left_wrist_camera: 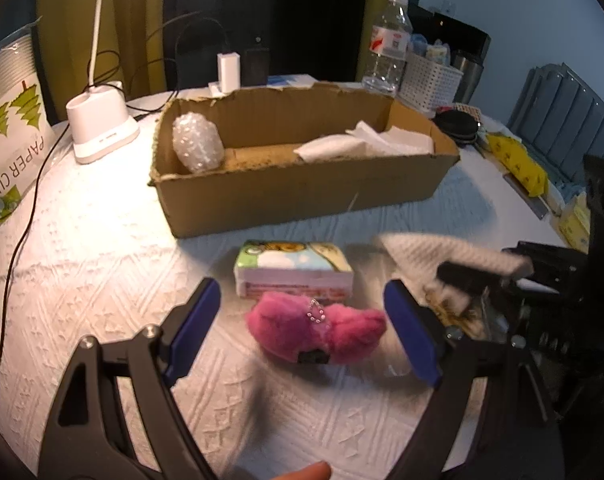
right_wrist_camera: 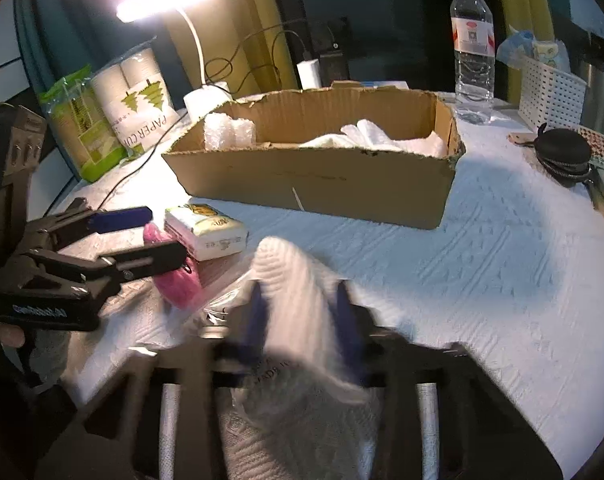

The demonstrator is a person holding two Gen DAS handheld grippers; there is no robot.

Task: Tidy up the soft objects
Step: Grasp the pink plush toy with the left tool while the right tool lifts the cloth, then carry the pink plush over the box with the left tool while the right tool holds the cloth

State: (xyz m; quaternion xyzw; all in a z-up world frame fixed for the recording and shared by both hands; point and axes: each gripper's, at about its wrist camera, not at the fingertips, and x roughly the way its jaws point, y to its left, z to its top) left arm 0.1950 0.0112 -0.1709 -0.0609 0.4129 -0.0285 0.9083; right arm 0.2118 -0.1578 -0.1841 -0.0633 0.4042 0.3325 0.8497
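- My left gripper (left_wrist_camera: 302, 330) stands with its blue-padded jaws spread wide, one on each side of the fluffy pink plush toy with a small bead chain (left_wrist_camera: 316, 330), touching nothing.
- The plush lies on the white embossed tablecloth (left_wrist_camera: 101, 240), pressed against the small printed tissue pack (left_wrist_camera: 293, 270) just behind it.
- My right gripper (right_wrist_camera: 302, 312) has its jaws closed narrow on a white textured cloth in a clear plastic wrap (right_wrist_camera: 293, 280), lifted off the table; the picture is blurred here.
- That gripper and its cloth sit just to the right of my left jaws, crowding that side.
- Beyond the tissue pack stands the long open brown cardboard box (left_wrist_camera: 302, 192), holding a wad of clear bubble wrap (left_wrist_camera: 197, 144) at its left end and crumpled white tissue sheets (left_wrist_camera: 366, 142) at its right.
- Around the box: a white desk lamp base (left_wrist_camera: 101, 128), a bag of paper cups (left_wrist_camera: 13, 128), a clear water bottle (right_wrist_camera: 472, 44), a white perforated basket (right_wrist_camera: 550, 92) and a black round zip case (right_wrist_camera: 566, 154).
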